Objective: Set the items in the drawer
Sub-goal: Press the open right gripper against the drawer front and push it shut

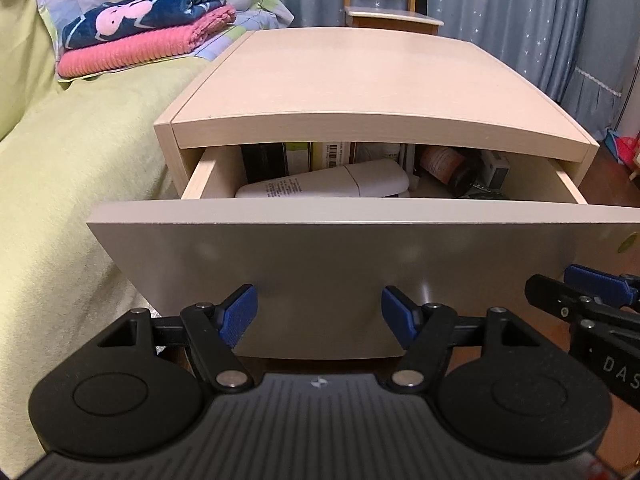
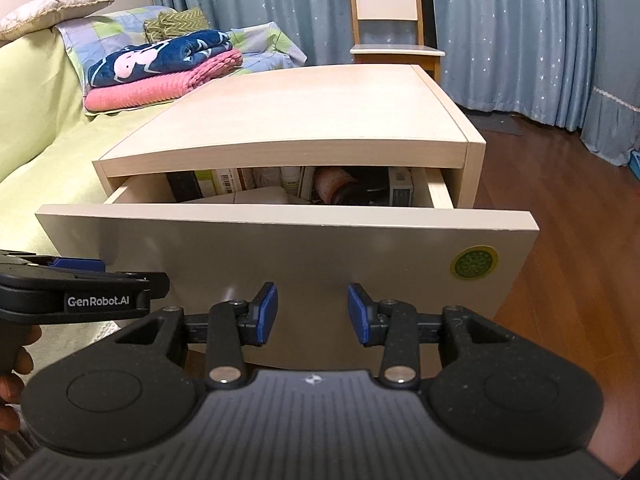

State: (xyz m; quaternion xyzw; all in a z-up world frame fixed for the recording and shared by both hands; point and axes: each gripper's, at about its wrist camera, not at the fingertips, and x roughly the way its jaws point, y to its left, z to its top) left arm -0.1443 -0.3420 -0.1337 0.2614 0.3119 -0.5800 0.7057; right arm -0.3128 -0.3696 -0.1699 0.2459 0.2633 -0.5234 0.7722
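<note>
Drawer: the drawer [image 1: 360, 256] of a pale wood nightstand [image 1: 360, 80] stands partly pulled out, its flat front panel facing both grippers.
Items: several things already lie inside; a white tube [image 1: 324, 186] rests on its side, long axis running left to right along the drawer, with boxes [image 1: 298, 158] upright behind it and a round jar [image 1: 442, 164] tipped over further right.
Left gripper: the left gripper [image 1: 319, 316] hangs low before the drawer front, its blue pads spread wide with nothing between them.
Right gripper: the right gripper [image 2: 312, 314] hangs beside it at much the same height, pads also apart and empty.
Key relation: the drawer opening lies up and forward of both grippers, over the top edge of the front panel; the left one sits nearer the tube, the right one nearer the jar.
Stage: the scene fits a drawer just filled and waiting to be pushed shut, or one opened for more items.
Surroundings: a bed [image 1: 80, 168] with folded towels [image 1: 148, 28] lies to the left, a chair [image 2: 390, 12] behind.
</note>
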